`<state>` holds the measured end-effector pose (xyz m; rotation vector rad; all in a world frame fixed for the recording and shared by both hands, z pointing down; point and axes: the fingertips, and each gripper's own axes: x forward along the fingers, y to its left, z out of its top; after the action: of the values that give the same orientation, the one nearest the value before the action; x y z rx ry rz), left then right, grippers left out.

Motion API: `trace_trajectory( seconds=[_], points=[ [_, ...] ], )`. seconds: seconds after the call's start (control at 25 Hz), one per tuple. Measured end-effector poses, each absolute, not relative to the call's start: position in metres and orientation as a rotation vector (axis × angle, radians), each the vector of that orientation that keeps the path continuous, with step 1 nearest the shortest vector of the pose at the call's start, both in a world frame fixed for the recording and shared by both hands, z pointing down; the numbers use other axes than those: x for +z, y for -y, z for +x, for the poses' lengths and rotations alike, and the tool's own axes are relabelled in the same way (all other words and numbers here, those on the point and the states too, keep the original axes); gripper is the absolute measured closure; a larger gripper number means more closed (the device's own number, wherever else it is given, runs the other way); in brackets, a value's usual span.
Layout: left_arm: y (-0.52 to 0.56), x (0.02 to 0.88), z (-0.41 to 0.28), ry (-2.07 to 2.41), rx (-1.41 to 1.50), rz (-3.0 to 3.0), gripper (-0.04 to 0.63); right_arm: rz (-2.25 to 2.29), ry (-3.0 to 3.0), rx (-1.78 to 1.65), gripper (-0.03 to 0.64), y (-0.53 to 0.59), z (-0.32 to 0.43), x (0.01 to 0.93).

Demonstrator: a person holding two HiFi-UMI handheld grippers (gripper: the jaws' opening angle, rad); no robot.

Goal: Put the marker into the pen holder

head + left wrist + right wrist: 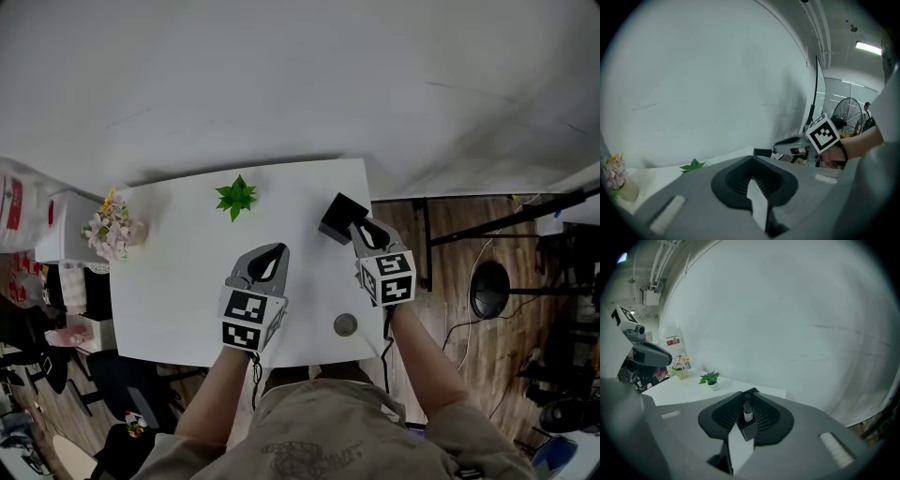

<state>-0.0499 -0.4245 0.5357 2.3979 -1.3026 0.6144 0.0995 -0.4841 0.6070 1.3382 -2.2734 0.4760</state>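
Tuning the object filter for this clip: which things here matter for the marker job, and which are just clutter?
In the job:
marker, clamped in the right gripper
black pen holder, just off that gripper's tip

Lying about:
small green plant
bunch of flowers
small round grey thing
left gripper, shut, empty

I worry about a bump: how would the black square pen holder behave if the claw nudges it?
The black square pen holder looks squat and flat-based, so likelier to slide than tip. It seems small and hollow, probably light. The white table looks smooth, offering little grip.
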Motion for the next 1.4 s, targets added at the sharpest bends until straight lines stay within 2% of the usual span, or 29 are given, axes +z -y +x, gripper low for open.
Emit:
trace_trajectory(
  seconds=[0.28,0.48,0.84,1.16,1.4],
  points=[
    [0.417,0.543,-0.056,1.298,0.642,2.38,0.594,1.262,2.197,0.556,0.515,0.473,0.093,0.639],
    [0.413,0.533,-0.057,1.315,0.641,2.393,0.594,1.296,2.201,0.539,0.5,0.471,0.1,0.622],
    [0.412,0.478,-0.063,1.384,0.597,2.455,0.594,1.316,2.417,0.424,0.561,0.454,0.093,0.511],
    [0.403,0.419,-0.069,1.473,0.483,2.551,0.594,1.348,2.593,0.241,0.565,0.414,0.09,0.402],
    [0.379,0.386,-0.065,1.475,0.42,2.603,0.594,1.341,2.679,0.152,0.58,0.376,0.092,0.353]
  ],
)
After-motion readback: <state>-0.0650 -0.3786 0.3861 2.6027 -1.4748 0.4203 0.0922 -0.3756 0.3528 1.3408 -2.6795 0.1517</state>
